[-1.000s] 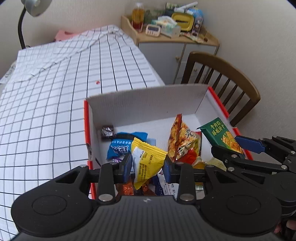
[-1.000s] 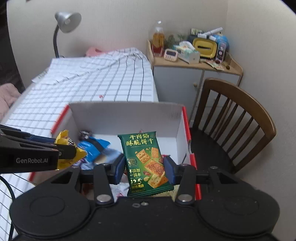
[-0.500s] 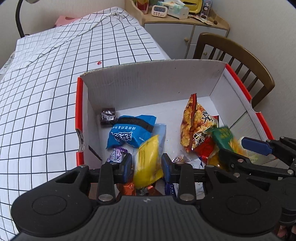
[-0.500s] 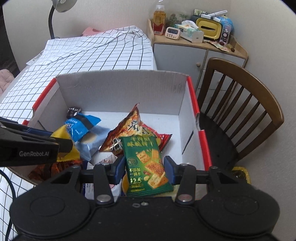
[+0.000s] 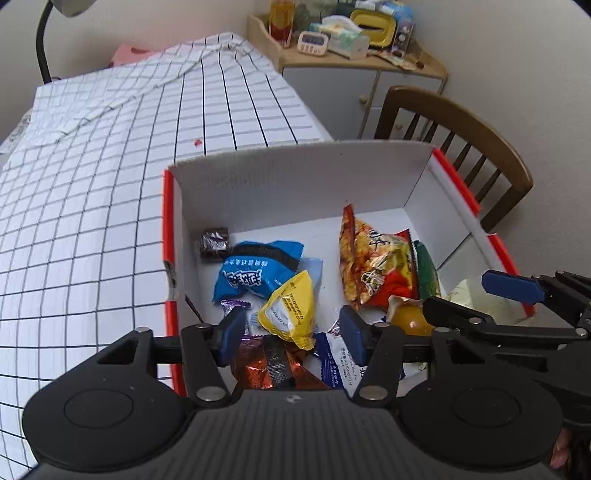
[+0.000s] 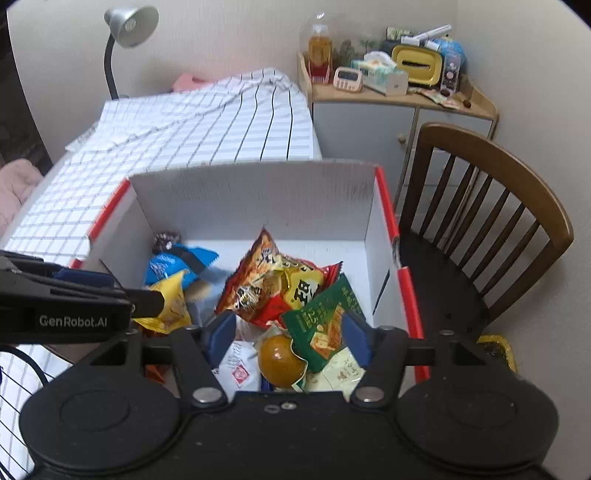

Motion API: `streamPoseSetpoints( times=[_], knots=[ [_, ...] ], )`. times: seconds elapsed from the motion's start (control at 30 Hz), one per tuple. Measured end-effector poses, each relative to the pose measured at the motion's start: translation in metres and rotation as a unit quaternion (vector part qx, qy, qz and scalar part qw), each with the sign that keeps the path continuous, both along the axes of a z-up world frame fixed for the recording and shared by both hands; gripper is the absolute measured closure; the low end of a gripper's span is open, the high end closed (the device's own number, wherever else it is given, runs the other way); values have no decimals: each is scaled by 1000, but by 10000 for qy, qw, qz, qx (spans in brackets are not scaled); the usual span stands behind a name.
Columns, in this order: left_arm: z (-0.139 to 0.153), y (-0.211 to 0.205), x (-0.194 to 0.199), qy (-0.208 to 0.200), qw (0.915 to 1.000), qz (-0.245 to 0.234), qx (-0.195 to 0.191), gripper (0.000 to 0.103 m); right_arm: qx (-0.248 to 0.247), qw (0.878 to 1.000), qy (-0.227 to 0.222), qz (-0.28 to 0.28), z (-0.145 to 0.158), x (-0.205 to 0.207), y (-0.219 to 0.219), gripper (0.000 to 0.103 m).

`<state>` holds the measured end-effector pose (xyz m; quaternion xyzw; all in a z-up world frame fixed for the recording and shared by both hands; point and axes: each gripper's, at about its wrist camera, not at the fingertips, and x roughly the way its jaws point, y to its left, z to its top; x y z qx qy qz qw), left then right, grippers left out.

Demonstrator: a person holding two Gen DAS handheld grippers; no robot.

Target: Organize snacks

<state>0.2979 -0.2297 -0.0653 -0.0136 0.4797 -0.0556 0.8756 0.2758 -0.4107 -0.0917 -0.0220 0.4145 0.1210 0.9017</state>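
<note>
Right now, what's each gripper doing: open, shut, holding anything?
Left gripper: jaws opening, yellow packet loose between them.
Right gripper: jaws opening, green cracker packet released between them.

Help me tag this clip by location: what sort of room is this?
Most likely a bedroom or small living space at home: a bed under a checked sheet, a cluttered cabinet with a small clock, a gooseneck lamp and a wooden chair beside the snack box.
</note>
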Motion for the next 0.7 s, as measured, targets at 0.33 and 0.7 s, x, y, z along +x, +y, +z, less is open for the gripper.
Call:
streamPoseSetpoints(
  times=[0.33, 0.7],
  knots=[
    [33, 15, -32, -496, 9987, 11, -109, 31, 525, 9963, -593, 344, 41, -38, -5, 19],
    [71, 30, -81, -1161, 9925, -110, -379, 16, 874, 9876, -1179, 548, 76, -83, -5, 7]
  ],
)
